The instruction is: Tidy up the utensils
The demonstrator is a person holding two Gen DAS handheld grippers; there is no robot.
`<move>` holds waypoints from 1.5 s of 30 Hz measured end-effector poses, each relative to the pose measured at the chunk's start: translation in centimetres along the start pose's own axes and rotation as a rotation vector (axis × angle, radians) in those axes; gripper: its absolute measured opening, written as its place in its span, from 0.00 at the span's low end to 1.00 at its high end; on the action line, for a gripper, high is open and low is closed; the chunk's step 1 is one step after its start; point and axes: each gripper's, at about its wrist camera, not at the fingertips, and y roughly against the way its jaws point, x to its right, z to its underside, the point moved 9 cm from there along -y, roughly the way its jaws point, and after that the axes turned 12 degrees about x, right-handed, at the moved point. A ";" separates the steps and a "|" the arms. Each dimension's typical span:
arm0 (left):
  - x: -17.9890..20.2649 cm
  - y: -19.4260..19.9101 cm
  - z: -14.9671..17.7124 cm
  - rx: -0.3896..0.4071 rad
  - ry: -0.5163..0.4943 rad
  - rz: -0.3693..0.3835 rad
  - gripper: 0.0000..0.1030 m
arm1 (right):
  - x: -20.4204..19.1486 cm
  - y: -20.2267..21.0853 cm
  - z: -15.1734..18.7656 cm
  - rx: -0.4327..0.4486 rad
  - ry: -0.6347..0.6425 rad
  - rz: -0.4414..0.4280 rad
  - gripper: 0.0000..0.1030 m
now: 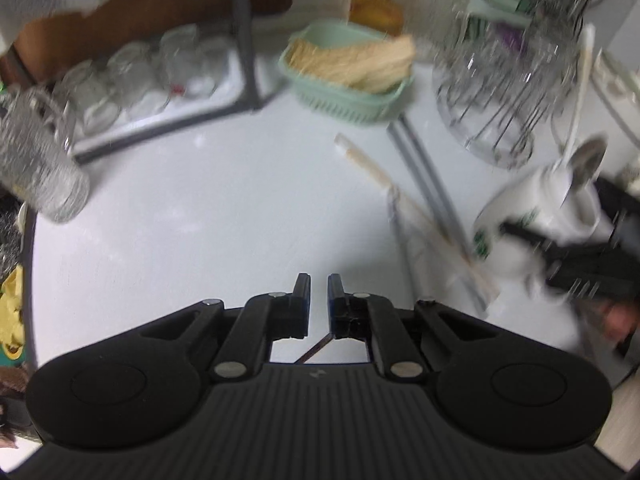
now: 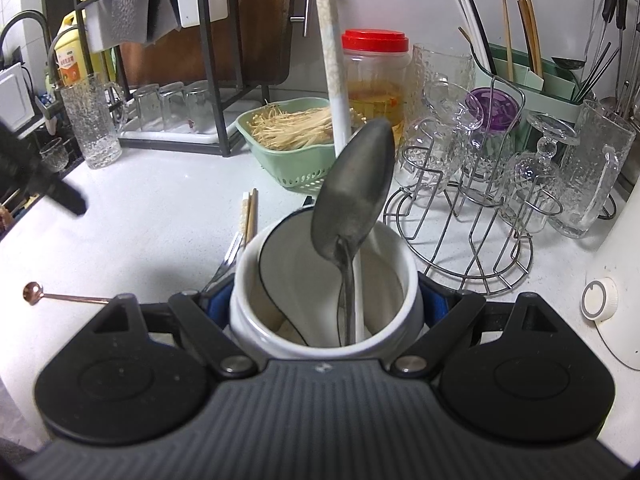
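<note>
My right gripper (image 2: 326, 300) is shut on a white ceramic utensil holder (image 2: 256, 280). The holder contains a large metal spoon (image 2: 354, 184), a long white utensil (image 2: 332, 60) and a white ladle. In the left wrist view the holder (image 1: 532, 220) is at the right, tilted. My left gripper (image 1: 319, 292) hangs over the white counter with its jaws nearly closed and nothing visible between the fingertips; a thin dark rod shows below them. Chopsticks (image 1: 404, 196) lie on the counter to its right, also seen beside the holder (image 2: 248, 212). A small copper spoon (image 2: 60, 296) lies at the left.
A green basket of pale sticks (image 2: 288, 132) stands behind. A wire rack with glasses (image 2: 480, 168) stands at the right, with a green caddy of chopsticks (image 2: 532, 72) behind it. A red-lidded jar (image 2: 374, 76), a glass mug (image 2: 90, 120) and a tray of glasses (image 2: 172, 104) stand at the back.
</note>
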 end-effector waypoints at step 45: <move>-10.5 -1.3 10.4 -0.247 0.502 -0.058 0.05 | 0.2 -1.0 0.5 -0.040 -0.011 0.009 0.88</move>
